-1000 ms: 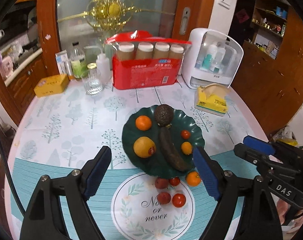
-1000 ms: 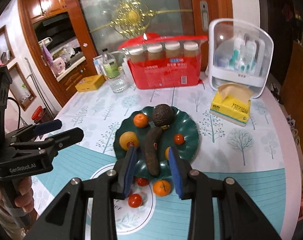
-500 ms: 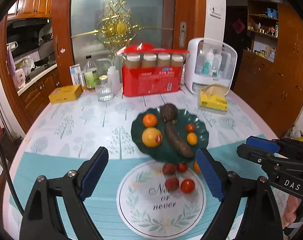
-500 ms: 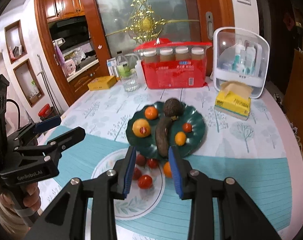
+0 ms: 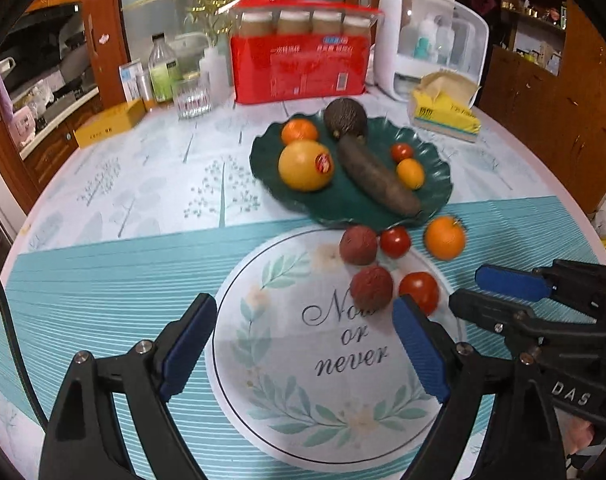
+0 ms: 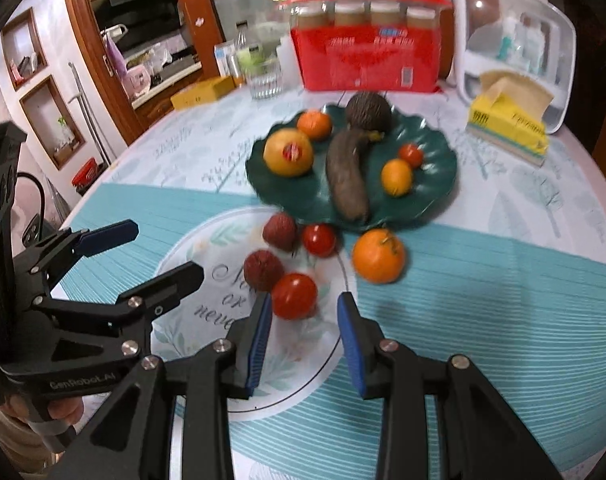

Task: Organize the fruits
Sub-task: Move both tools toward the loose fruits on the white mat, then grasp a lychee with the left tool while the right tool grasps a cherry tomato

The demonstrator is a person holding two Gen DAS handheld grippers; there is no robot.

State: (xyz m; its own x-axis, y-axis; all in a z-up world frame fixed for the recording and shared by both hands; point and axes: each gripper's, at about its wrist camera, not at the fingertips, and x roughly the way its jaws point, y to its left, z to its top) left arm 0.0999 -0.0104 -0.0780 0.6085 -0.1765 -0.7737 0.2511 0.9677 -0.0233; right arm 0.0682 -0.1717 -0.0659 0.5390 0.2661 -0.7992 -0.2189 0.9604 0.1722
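A dark green scalloped plastic plate (image 5: 439,196) sits on the round desk (image 5: 115,184), which is covered with a tree-printed and teal-striped cloth. On the plate lie a large yellow-orange citrus with a red sticker (image 5: 305,165), a small orange tangerine (image 5: 299,131), a dark rough-skinned avocado (image 5: 345,117), a long brown overripe banana (image 5: 377,182), a small red cherry tomato (image 5: 401,152) and a small yellow-orange kumquat (image 5: 410,173).

Just in front of the plate, on a white round placemat with a leaf wreath and script lettering (image 5: 303,372), five loose fruits rest: two dull red bumpy lychees (image 5: 358,239) (image 5: 371,287), a small red tomato (image 5: 395,241) close to the plate rim, a larger red tomato (image 6: 294,295) nearest the grippers, and a loose orange mandarin (image 6: 378,255) at the placemat's right edge, just off the plate rim.

The left gripper (image 5: 305,344) hovers over the placemat in front of the plate with its blue-padded jaws spread wide and nothing between them. The right gripper (image 6: 303,332) hangs in front of the larger red tomato, its jaws parted and released, the tomato just beyond their tips and not touched.

Behind the plate stand a red plastic pack of four lidded jars (image 5: 299,64), a white storage box with a clear cover (image 5: 431,40), a yellow tissue pack (image 5: 445,110), a clear drinking glass (image 5: 191,98) and a flat yellow box (image 5: 111,122).
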